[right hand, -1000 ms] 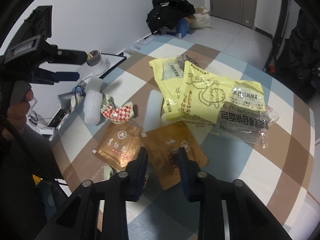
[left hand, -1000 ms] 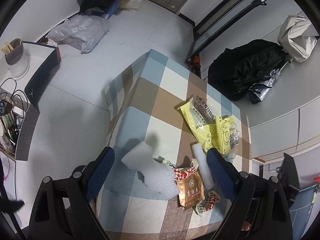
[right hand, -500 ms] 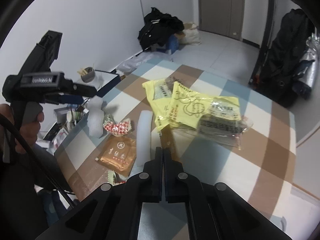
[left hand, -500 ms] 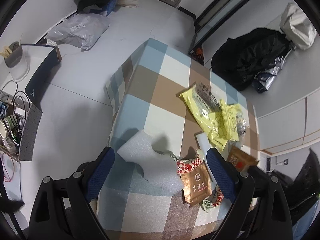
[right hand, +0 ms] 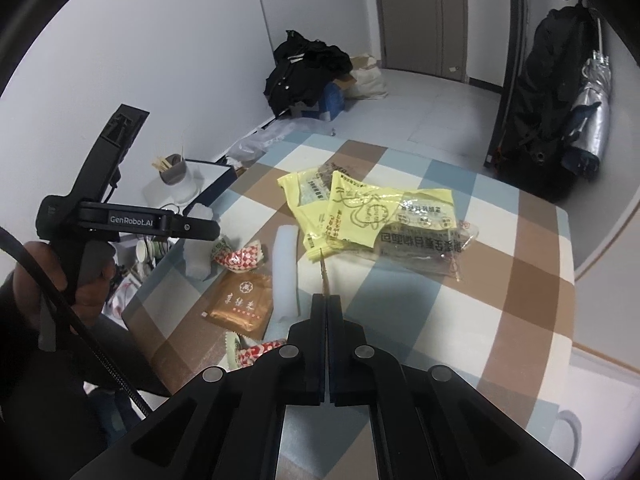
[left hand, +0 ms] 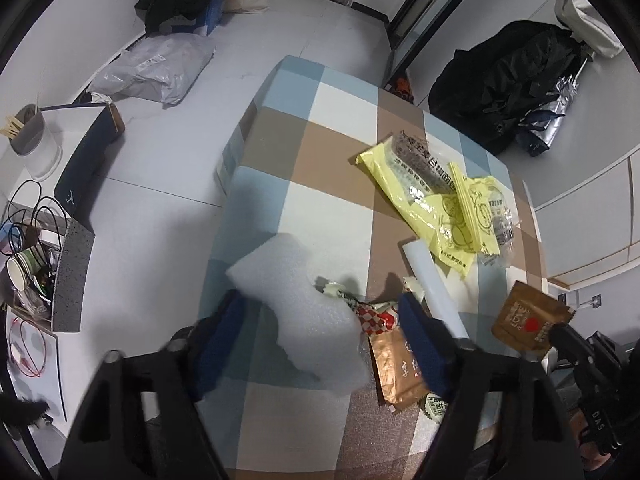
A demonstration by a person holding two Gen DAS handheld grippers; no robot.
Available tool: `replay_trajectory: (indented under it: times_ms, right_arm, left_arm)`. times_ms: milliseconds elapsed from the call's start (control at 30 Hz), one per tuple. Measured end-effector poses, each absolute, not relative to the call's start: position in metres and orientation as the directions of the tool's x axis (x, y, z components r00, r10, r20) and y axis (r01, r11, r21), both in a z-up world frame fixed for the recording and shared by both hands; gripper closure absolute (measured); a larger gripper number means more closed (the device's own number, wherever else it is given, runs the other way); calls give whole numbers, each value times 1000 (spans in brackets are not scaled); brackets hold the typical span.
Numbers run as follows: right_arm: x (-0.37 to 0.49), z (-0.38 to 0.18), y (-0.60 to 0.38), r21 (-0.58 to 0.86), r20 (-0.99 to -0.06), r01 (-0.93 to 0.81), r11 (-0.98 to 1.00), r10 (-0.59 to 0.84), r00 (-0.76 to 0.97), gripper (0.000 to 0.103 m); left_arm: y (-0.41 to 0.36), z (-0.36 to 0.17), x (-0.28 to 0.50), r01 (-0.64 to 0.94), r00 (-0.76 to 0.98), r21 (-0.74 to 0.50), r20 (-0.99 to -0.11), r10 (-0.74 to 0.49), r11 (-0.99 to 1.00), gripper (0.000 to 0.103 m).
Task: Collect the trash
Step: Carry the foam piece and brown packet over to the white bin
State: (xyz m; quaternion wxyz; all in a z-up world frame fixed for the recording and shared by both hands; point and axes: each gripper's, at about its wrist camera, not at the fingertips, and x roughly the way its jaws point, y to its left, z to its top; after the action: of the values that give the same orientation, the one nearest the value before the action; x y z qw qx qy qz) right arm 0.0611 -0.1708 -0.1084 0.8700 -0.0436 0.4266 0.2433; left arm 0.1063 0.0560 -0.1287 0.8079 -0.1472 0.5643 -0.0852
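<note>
Right gripper (right hand: 327, 300) clenched on brown sachet (left hand: 528, 320), lifted clear of the table (left hand: 332, 148) near its right edge. Left gripper (left hand: 320, 312) released, jaws spread over foam piece (left hand: 304, 312) at the near-left corner. Judgement: keep the pinch firm; thin foil may slip during carry.

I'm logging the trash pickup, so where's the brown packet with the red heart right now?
The brown packet is off the table, clamped in the right tongs at the left wrist view's right edge, past the yellow bags.
</note>
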Motion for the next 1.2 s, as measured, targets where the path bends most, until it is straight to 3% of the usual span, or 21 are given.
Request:
replay_trajectory:
  times_ms: [200, 800, 1200]
  right_arm:
    - [55, -102, -178, 128, -749, -449, 884, 383, 541, 103]
    - [33, -83, -204, 174, -697, -396, 902, 397, 597, 103]
    - [8, -39, -251, 222, -593, -306, 926, 377, 712, 103]
  left_arm:
    - [47, -133, 103, -12, 319, -318, -900, -298, 948, 67]
    - [43, -106, 87, 15, 383, -320, -873, -301, 947, 68]
    - [0, -48, 79, 146, 469, -322, -810, -352, 936, 68]
